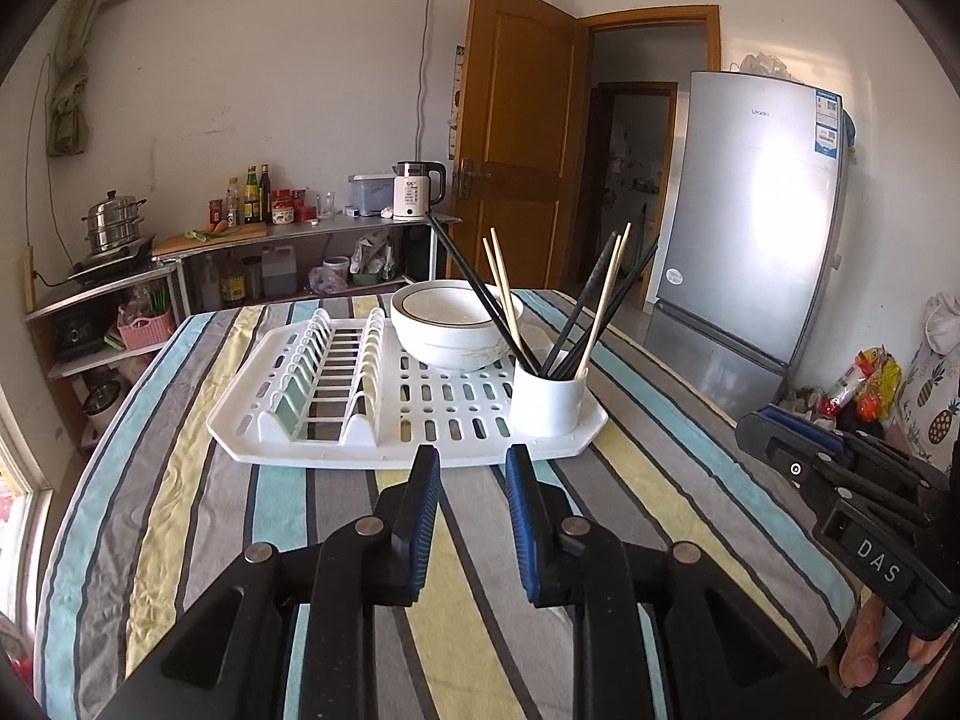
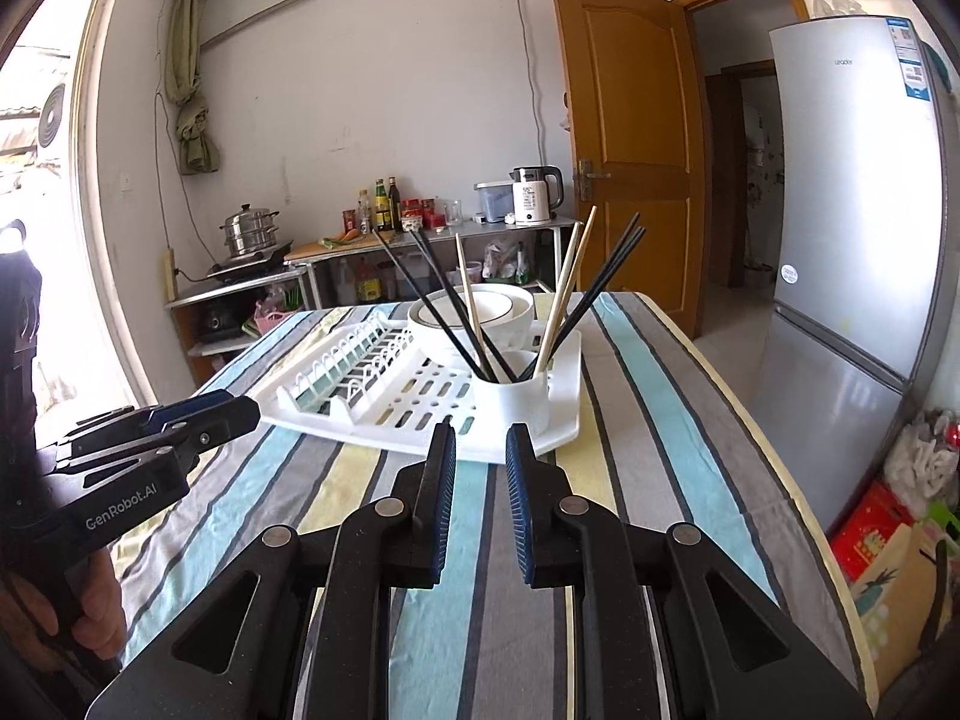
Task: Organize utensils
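A white dish rack point(image 1: 336, 438) point(image 2: 372, 414) lies on the striped table. A white utensil cup point(image 1: 549, 399) point(image 2: 513, 405) stands at its near right corner and holds several black chopsticks point(image 1: 480, 294) point(image 2: 600, 288) and wooden chopsticks point(image 1: 603, 306) point(image 2: 564, 294), all leaning outward. A white bowl point(image 1: 456, 324) point(image 2: 474, 315) sits on the rack behind the cup. My left gripper point(image 1: 472, 453) is open and empty, just short of the rack's near edge; it also shows in the right wrist view point(image 2: 240, 411). My right gripper point(image 2: 480, 432) is open and empty in front of the cup.
The striped tablecloth point(image 1: 300, 540) point(image 2: 660, 420) covers the table. A silver fridge point(image 1: 756, 228) point(image 2: 858, 240) stands to the right. A metal shelf point(image 1: 300, 234) with bottles, a kettle and a steamer pot runs along the back wall. Bags point(image 2: 900, 516) lie on the floor at the right.
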A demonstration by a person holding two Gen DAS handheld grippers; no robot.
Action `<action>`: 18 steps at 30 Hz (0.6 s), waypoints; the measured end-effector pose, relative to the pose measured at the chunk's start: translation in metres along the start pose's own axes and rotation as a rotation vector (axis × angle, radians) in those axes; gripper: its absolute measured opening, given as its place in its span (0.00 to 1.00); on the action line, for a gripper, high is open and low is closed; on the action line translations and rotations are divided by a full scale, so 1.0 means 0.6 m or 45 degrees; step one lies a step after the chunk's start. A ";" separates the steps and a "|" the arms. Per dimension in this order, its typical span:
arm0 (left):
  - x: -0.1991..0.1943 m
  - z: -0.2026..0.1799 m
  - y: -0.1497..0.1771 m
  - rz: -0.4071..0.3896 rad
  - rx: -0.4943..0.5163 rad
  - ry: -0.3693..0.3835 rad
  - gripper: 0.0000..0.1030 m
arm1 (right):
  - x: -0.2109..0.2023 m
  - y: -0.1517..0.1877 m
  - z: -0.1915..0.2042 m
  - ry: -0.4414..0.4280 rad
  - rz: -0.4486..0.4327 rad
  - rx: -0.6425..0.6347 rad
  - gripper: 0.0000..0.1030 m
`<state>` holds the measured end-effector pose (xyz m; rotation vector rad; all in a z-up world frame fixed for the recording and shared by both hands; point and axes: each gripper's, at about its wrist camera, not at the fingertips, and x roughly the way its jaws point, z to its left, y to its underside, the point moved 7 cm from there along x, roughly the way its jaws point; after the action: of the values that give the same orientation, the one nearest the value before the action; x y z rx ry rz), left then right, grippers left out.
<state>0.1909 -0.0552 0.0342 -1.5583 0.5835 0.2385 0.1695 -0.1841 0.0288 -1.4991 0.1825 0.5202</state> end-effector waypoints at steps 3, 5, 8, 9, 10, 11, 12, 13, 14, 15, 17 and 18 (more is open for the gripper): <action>-0.011 -0.003 0.025 0.019 -0.004 -0.009 0.22 | -0.010 0.019 0.011 -0.002 0.010 -0.010 0.17; -0.016 -0.002 0.037 0.029 -0.002 -0.020 0.22 | -0.015 0.028 0.015 -0.003 0.014 -0.012 0.17; -0.023 -0.004 0.046 0.036 0.002 -0.034 0.22 | -0.023 0.037 0.018 0.004 0.012 -0.019 0.17; -0.024 -0.004 0.048 0.037 0.002 -0.041 0.22 | -0.024 0.038 0.019 0.005 0.011 -0.023 0.17; -0.025 -0.004 0.050 0.038 0.001 -0.046 0.22 | -0.027 0.043 0.020 0.010 0.010 -0.028 0.17; -0.025 -0.006 0.050 0.040 0.000 -0.045 0.22 | -0.028 0.044 0.021 0.016 0.009 -0.030 0.17; -0.026 -0.006 0.051 0.043 -0.003 -0.044 0.22 | -0.028 0.045 0.020 0.017 0.009 -0.028 0.17; -0.026 -0.006 0.052 0.044 -0.004 -0.042 0.22 | -0.028 0.047 0.020 0.015 0.011 -0.024 0.17; -0.027 -0.008 0.053 0.044 -0.002 -0.041 0.22 | -0.027 0.048 0.019 0.015 0.016 -0.022 0.17; -0.026 -0.009 0.053 0.045 0.001 -0.043 0.22 | -0.024 0.047 0.019 0.015 0.020 -0.020 0.17; -0.025 -0.009 0.053 0.044 0.007 -0.051 0.22 | -0.022 0.049 0.018 0.015 0.023 -0.016 0.17; -0.024 -0.009 0.053 0.043 0.008 -0.053 0.22 | -0.021 0.050 0.017 0.016 0.025 -0.016 0.17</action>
<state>0.1620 -0.0563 0.0143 -1.5351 0.5782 0.2938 0.1433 -0.1771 0.0082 -1.5144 0.2044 0.5286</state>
